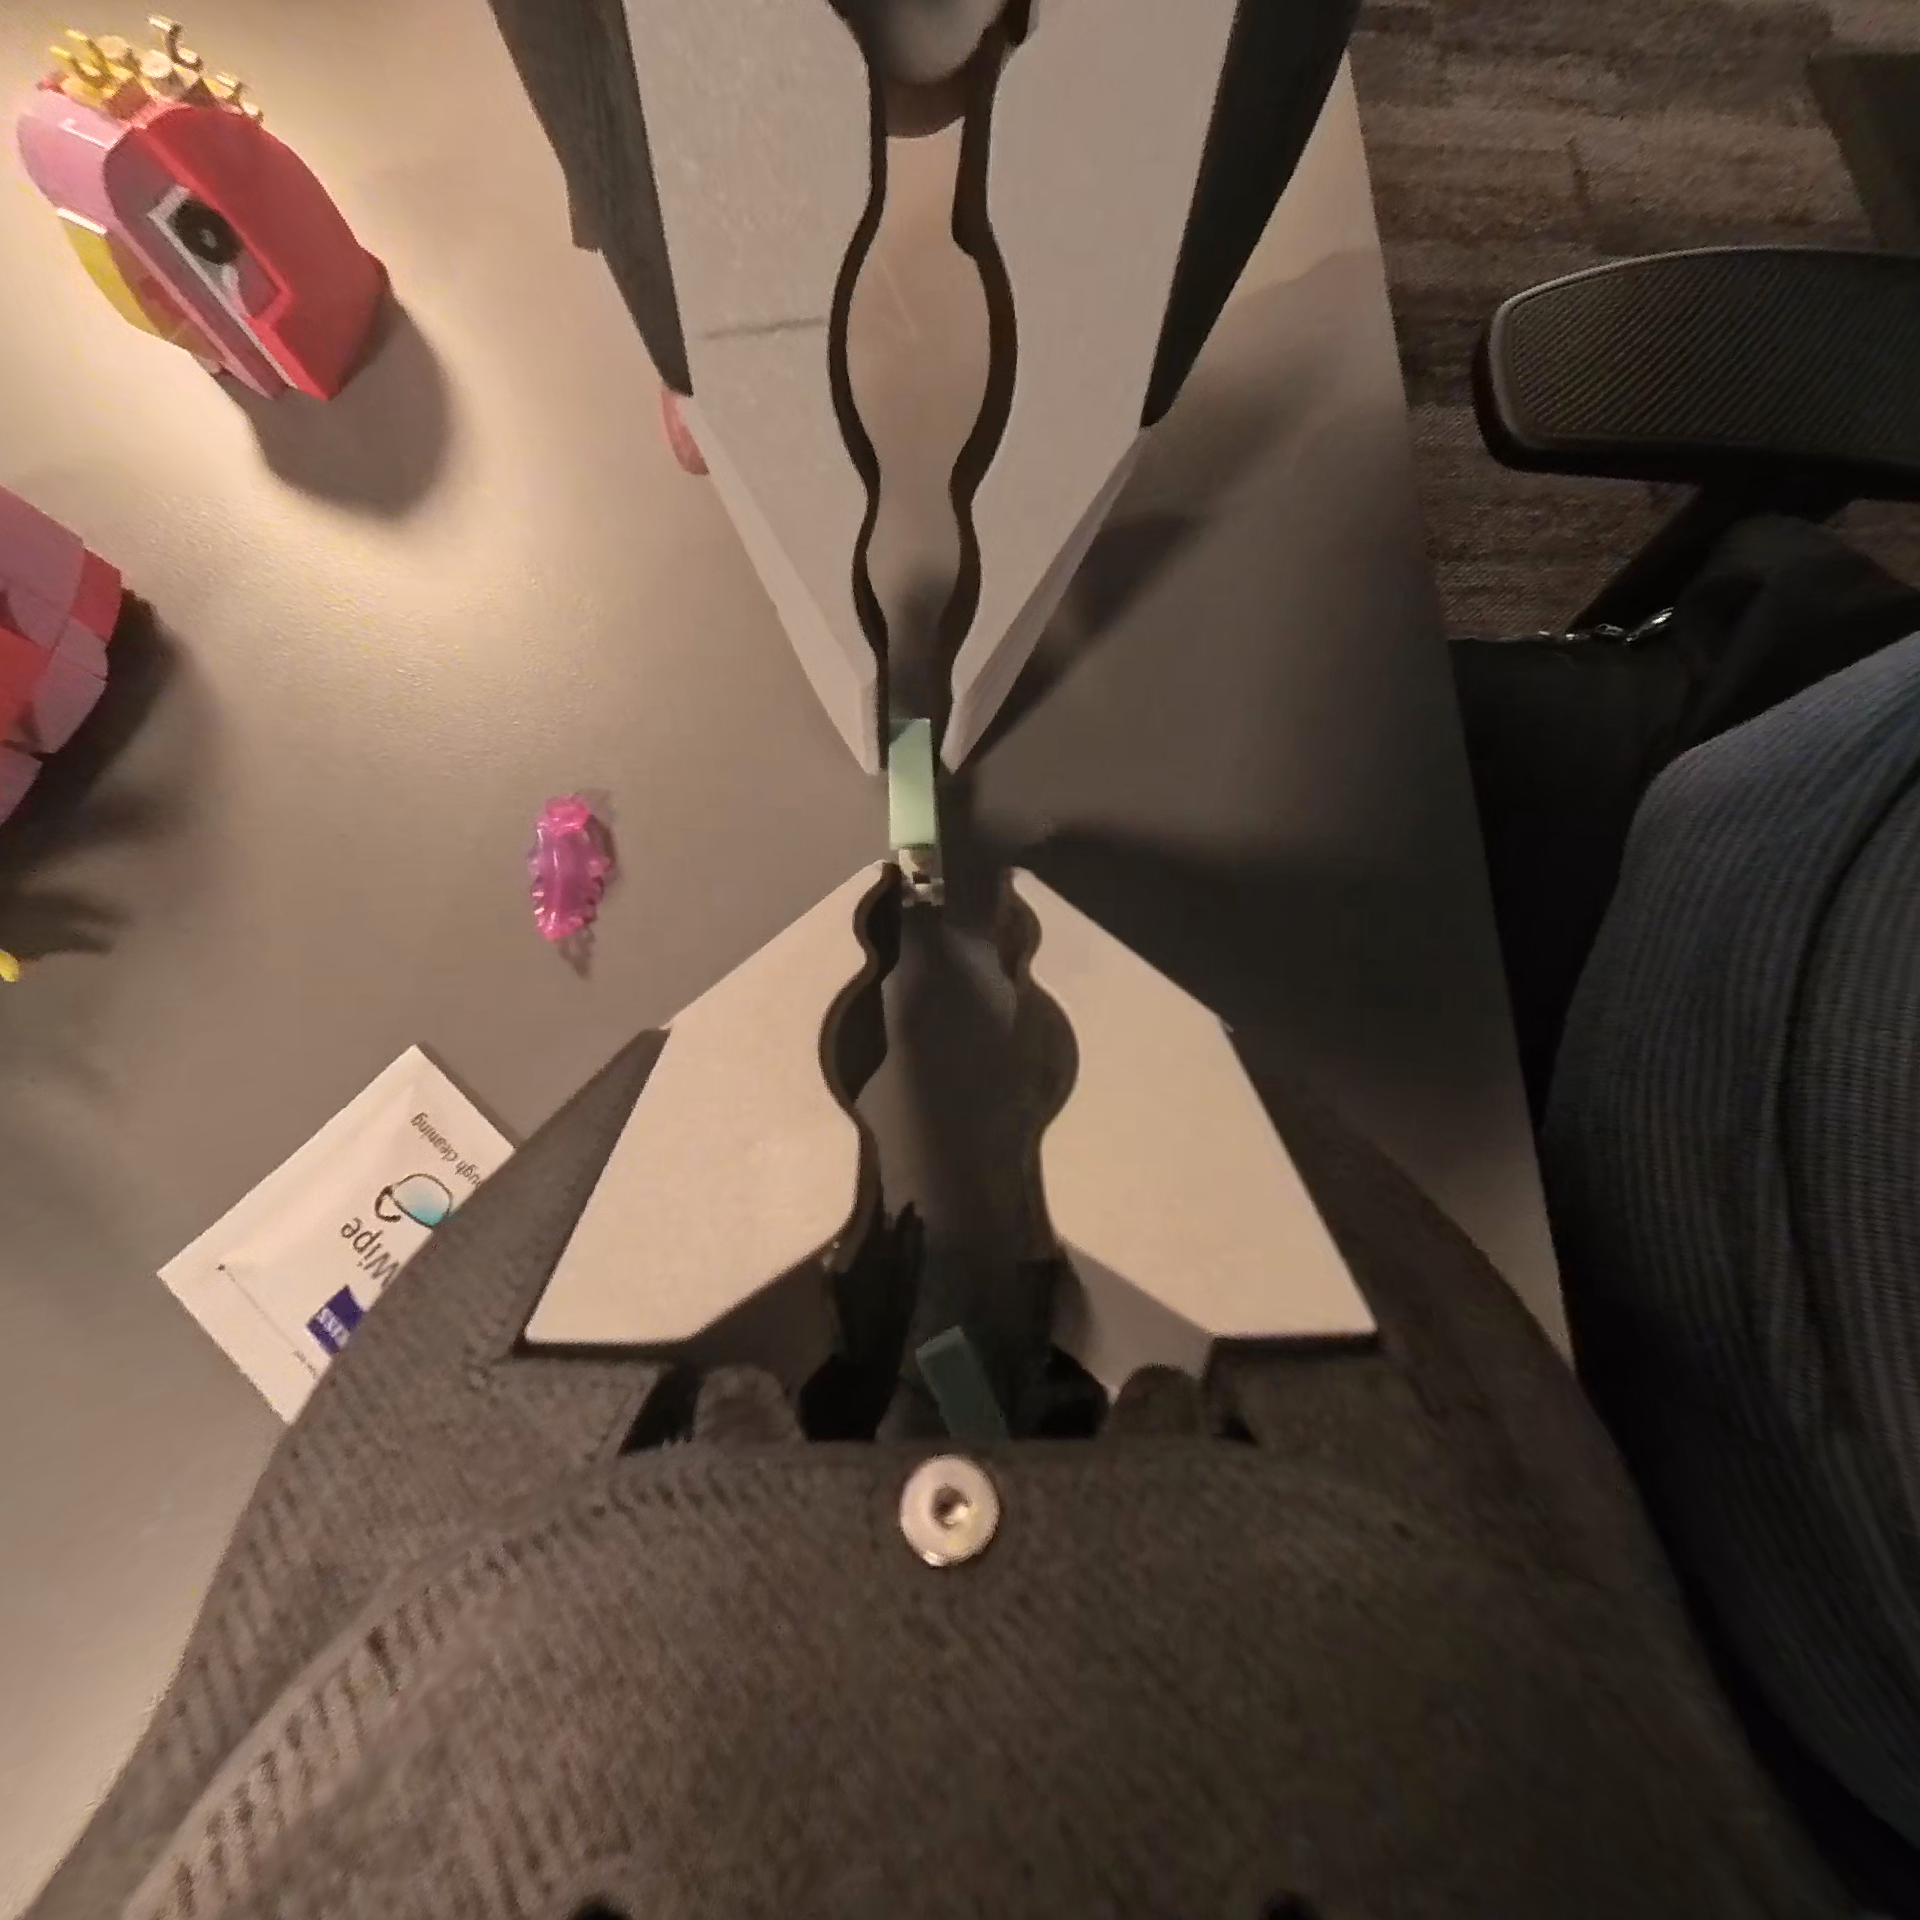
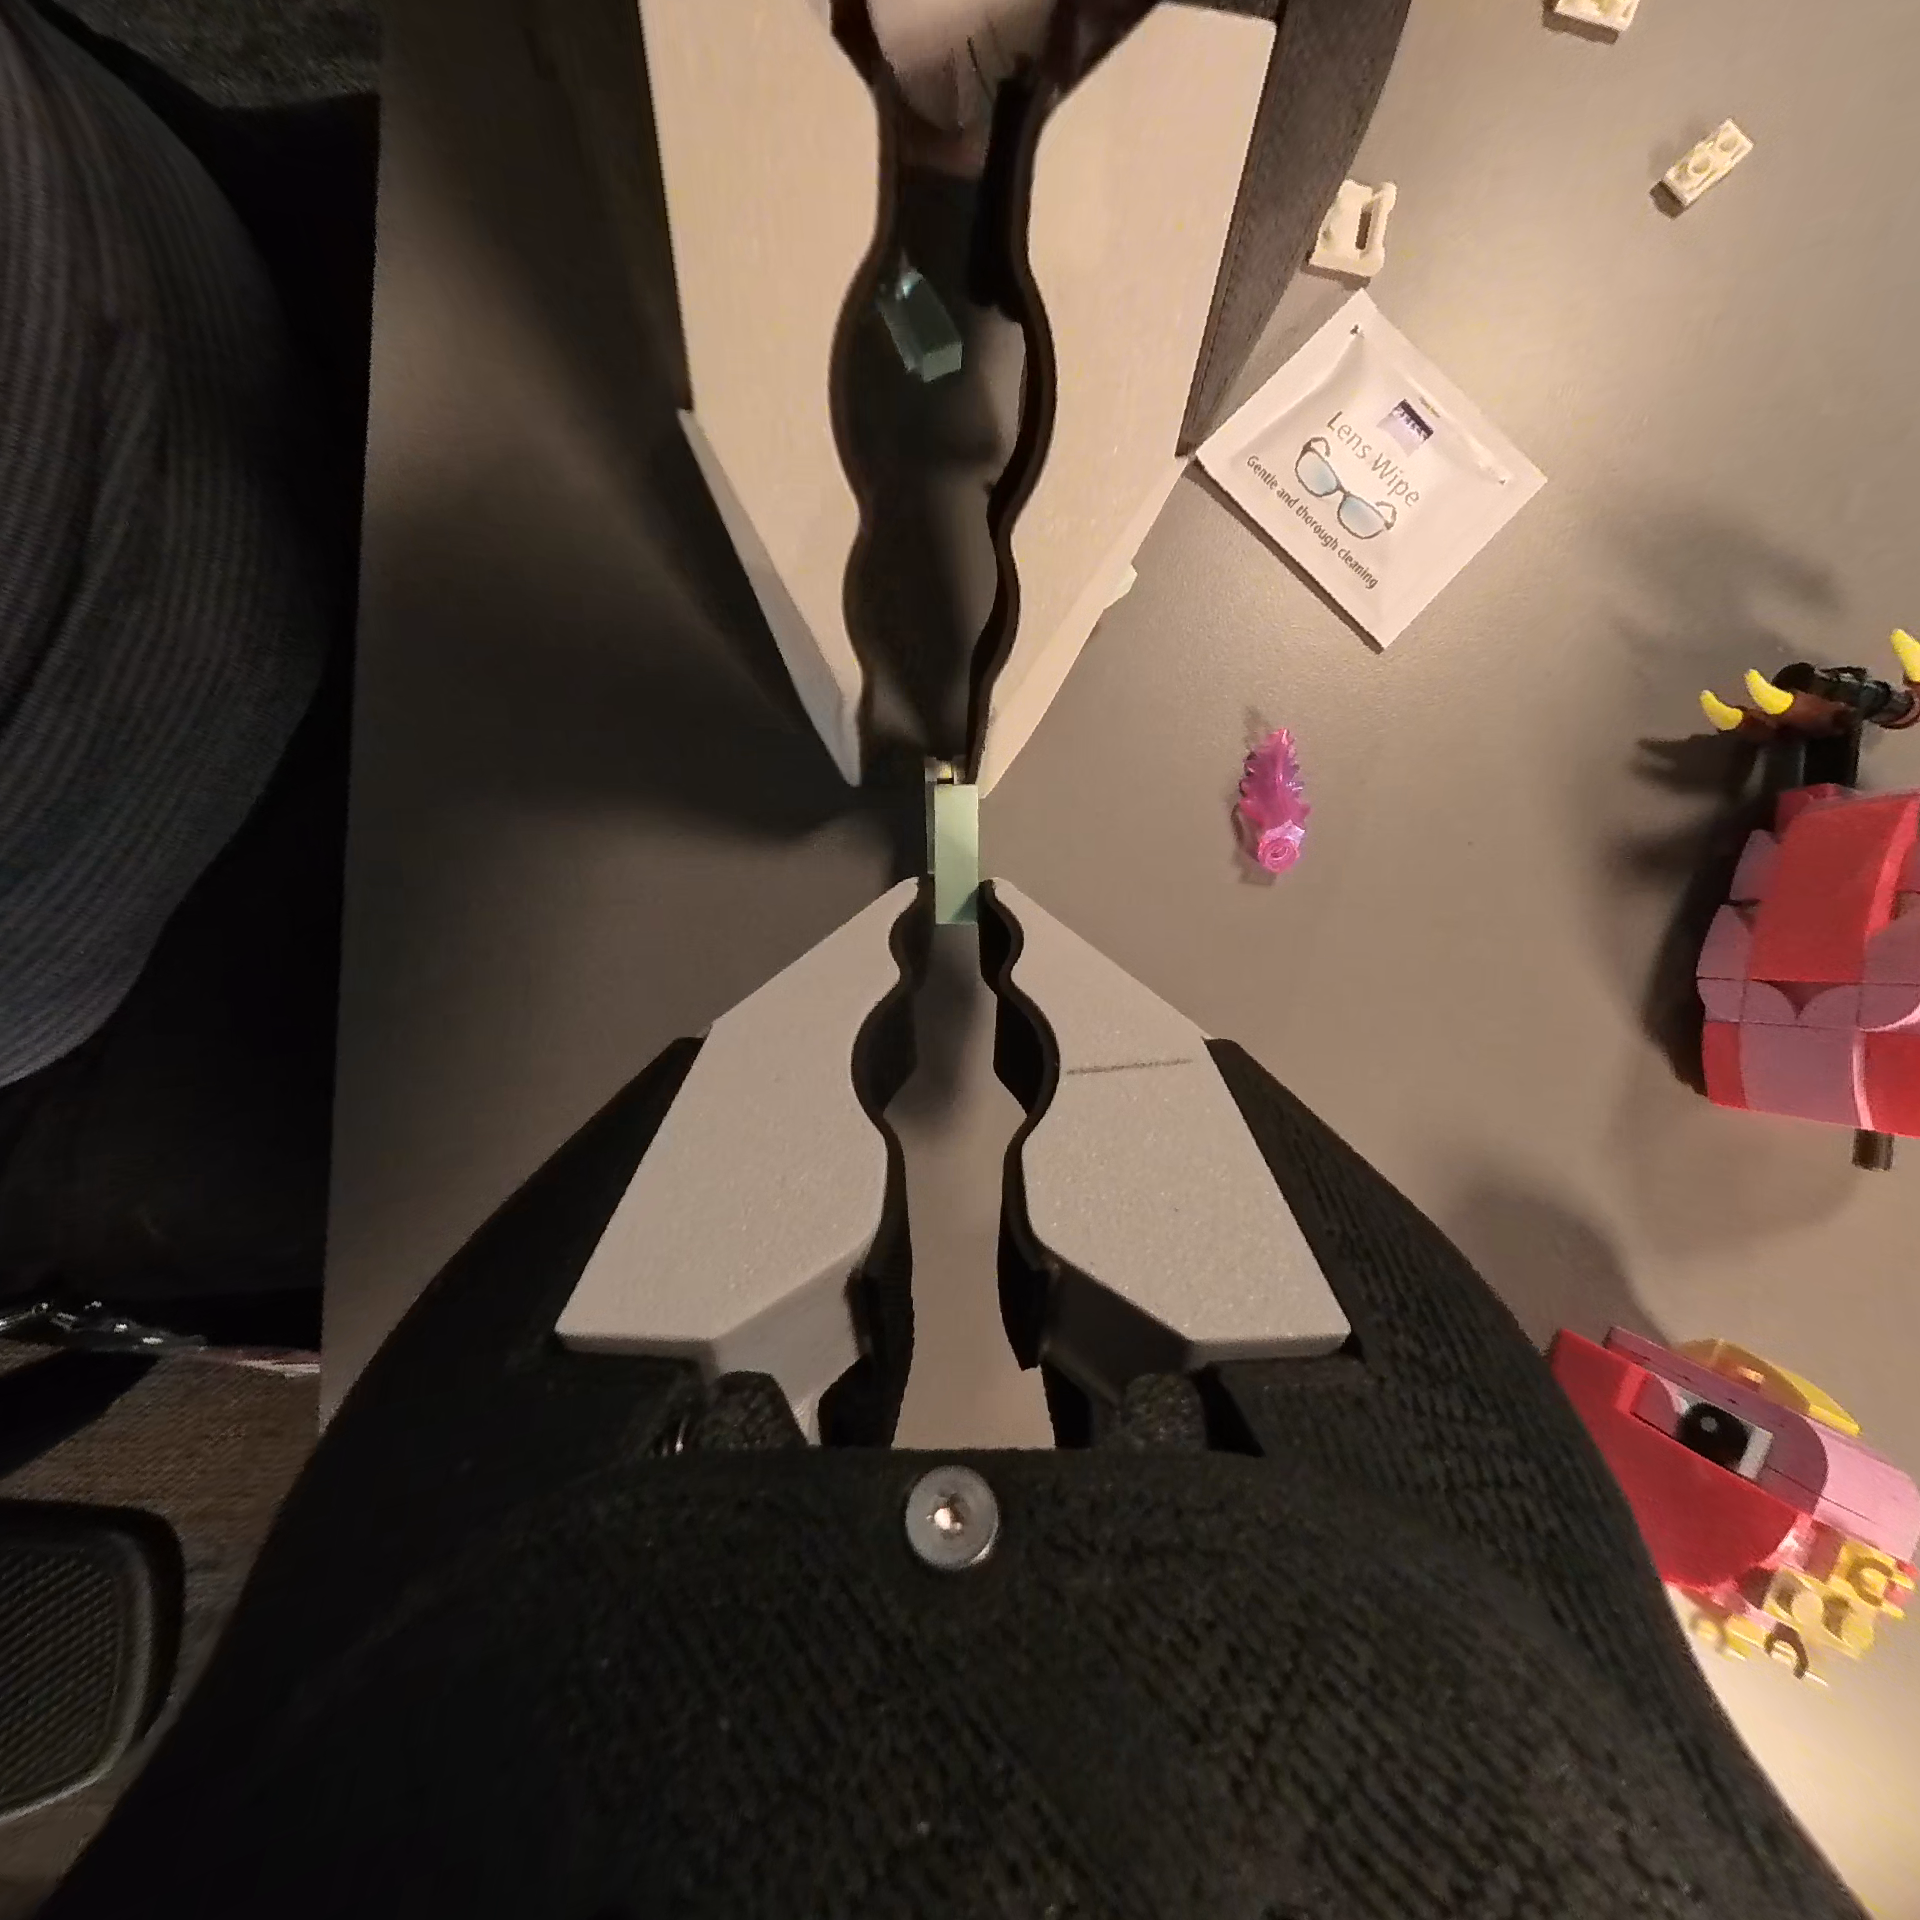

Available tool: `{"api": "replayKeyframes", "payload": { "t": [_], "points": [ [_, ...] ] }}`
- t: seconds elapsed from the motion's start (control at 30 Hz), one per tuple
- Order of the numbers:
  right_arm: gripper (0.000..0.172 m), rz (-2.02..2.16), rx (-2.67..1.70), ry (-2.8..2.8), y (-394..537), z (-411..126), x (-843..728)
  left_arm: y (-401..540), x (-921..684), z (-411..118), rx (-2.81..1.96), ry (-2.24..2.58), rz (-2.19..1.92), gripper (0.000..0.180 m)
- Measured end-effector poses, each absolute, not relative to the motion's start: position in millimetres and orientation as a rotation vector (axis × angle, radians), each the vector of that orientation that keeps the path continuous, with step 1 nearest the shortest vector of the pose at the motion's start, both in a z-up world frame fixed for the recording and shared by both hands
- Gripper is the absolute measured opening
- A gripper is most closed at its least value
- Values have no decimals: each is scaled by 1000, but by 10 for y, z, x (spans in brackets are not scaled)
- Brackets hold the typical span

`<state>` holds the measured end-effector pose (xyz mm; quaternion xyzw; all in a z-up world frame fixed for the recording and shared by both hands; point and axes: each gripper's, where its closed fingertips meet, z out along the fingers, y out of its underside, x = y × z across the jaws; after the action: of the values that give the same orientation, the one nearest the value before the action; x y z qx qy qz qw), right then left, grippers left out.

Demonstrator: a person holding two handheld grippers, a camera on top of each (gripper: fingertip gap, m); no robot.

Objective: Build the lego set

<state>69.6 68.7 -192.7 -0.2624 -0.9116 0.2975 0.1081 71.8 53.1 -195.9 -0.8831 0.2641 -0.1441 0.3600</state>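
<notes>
In the centre of both views the two grippers met tip to tip above the grey counter (image 1: 312, 727). The right gripper (image 2: 951, 902) had its fingers closed on one end of a small pale green brick (image 2: 956, 847), with both pads pressing its sides, so the brick stuck out forward. The left gripper (image 1: 940, 883) stood a little wider. A small whitish piece (image 1: 918, 876) on the brick's far end lay against one of its fingers, the other finger apart, so it gripped nothing. To the side lay a pink translucent piece (image 1: 566, 868), a white wipe sachet (image 2: 1371, 473), and red and pink brick models (image 1: 208, 229).
</notes>
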Motion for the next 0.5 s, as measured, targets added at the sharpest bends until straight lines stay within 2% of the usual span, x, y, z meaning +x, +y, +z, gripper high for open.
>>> {"api": "replayKeyframes", "payload": {
  "t": [0.3,0.5],
  "points": [
    [7,800,-726,-2704,688,-1910,693,528,667,-1963,-2276,668,-286,27],
    [7,754,-704,-2736,658,-1940,688,532,681,-1965,-2265,686,-296,15]
  ]
}}
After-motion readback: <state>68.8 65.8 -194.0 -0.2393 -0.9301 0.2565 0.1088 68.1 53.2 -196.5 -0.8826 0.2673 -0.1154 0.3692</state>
